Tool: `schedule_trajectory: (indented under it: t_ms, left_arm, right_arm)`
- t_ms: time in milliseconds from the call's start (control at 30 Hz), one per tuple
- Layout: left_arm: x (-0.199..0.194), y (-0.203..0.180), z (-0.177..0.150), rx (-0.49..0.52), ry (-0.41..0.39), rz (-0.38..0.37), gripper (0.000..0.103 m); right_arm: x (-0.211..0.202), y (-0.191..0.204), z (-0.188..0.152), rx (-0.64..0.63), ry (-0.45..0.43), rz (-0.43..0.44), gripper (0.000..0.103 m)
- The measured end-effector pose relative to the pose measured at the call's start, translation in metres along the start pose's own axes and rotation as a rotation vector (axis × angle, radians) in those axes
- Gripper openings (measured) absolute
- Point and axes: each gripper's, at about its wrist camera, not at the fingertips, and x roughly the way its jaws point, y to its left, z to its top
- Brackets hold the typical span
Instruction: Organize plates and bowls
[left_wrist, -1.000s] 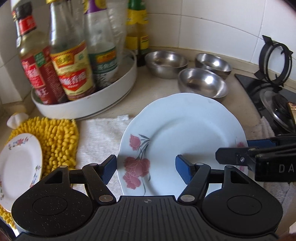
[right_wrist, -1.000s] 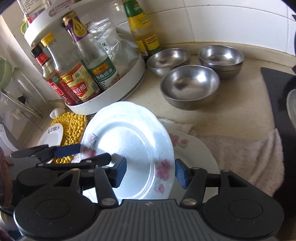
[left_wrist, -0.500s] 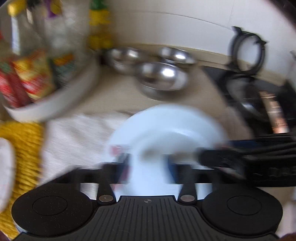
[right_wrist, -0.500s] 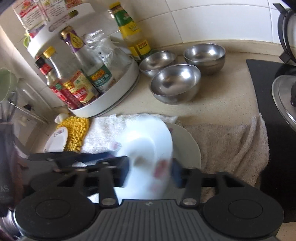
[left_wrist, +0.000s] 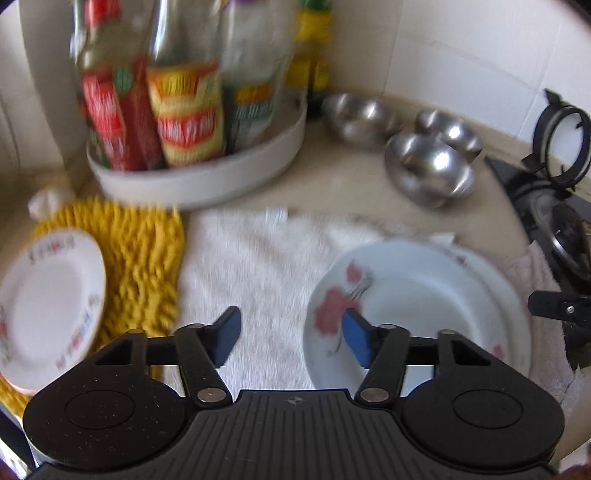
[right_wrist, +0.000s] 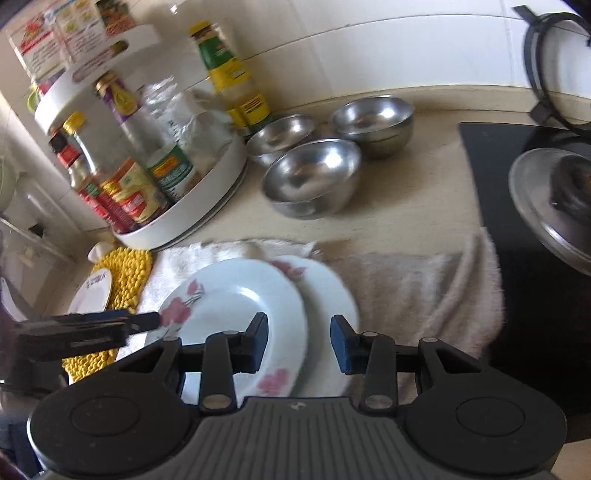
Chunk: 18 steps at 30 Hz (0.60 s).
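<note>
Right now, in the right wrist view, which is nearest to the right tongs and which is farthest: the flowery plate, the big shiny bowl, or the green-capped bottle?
From the right tongs:
1. Flowery plate, right below the tips, slightly left.
2. Big shiny bowl, farther back on the counter.
3. Green-capped bottle, by the tiled wall, back left.

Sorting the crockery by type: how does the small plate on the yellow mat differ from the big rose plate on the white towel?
The small plate is clearly smaller than the rose plate. It has small scattered rim motifs; the rose plate has large pink roses. It lies alone on the yellow mat; the rose plate overlaps a second plate. Both are white and floral.
</note>
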Motion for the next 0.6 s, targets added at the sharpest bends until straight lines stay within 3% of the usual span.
schedule_trajectory:
  t_ms: [200,233,600]
  left_arm:
    - [0.008,-0.02,-0.011,0.028,0.029,-0.08,0.061]
    - [0.009,-0.025,-0.011,0.042,0.028,-0.079,0.067]
    - [0.013,-0.066,-0.019,0.22,0.005,-0.068,0.069]
  right_arm:
    - [0.009,0.004,-0.002,-0.001,0.027,-0.022,0.056]
    - [0.008,0.002,-0.003,0.0,0.029,-0.03,0.056]
    - [0.004,-0.013,-0.011,0.048,0.032,-0.06,0.057]
